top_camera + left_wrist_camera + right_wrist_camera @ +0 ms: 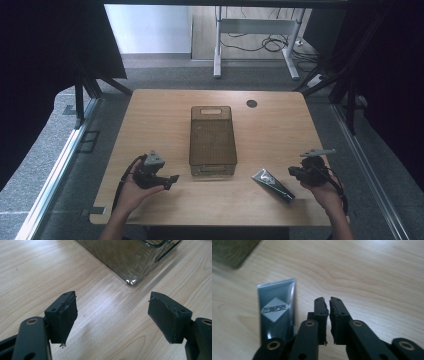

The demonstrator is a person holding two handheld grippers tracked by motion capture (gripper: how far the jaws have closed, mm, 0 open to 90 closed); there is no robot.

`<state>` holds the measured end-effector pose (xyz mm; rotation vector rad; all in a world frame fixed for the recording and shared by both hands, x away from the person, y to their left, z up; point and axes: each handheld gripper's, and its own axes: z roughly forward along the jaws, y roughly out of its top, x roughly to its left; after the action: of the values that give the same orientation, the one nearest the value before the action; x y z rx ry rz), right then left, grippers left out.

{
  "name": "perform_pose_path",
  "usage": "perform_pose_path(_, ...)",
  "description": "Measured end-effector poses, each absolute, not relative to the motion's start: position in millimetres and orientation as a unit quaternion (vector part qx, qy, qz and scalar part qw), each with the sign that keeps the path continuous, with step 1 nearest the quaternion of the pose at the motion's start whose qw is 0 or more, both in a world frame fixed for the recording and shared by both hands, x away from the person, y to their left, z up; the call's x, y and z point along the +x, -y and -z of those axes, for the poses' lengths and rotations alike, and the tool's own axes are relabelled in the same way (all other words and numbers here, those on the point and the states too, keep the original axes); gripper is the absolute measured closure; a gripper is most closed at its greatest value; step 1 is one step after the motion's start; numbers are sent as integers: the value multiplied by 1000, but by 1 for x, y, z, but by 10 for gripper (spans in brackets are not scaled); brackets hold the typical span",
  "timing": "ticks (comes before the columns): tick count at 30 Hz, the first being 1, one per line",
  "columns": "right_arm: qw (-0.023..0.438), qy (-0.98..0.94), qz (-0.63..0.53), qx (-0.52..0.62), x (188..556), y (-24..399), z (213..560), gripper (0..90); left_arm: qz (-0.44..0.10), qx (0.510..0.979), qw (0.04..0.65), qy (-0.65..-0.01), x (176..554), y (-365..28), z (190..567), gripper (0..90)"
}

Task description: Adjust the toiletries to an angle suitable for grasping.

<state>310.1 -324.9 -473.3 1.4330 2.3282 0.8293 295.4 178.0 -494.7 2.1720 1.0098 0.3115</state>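
1. The wooden table [165,200] holds a see-through brown basket [212,141] in the middle; a dark grey tube [272,184] lies flat to the right of the basket, near the person's edge.

2. The right gripper [329,306] sits just to the right of the tube [277,312]; its two black jaws are pressed almost together with nothing between them; the tube lies beside them, not in them.

3. The left gripper [112,315] rests in the left hand [134,192] on the near left part of the table; its jaws stand wide apart with only bare wood between them; a near corner of the basket [130,262] is a little way ahead.

4. The step in hand looks like picking up the tube, most likely to put it in the basket; the tube is not yet held.

5. For the next move, I think the right gripper must open its jaws, slide over to the tube and close on its flat body; the tube is thin and lies flat, so the jaws need to go low and straight.

6. Some things are hard to see; the tube's cap end is cut off behind the gripper in the right gripper view; the small words on the tube are too blurry to read; the basket seems empty, but its mesh floor is dim.
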Motion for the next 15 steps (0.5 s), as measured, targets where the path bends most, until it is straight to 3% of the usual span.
perform_pose_path(15, 82, -861, -262, 429, 305, 287, 446, 899, -122, 834, 353, -406, 302, -188, 494, 239)
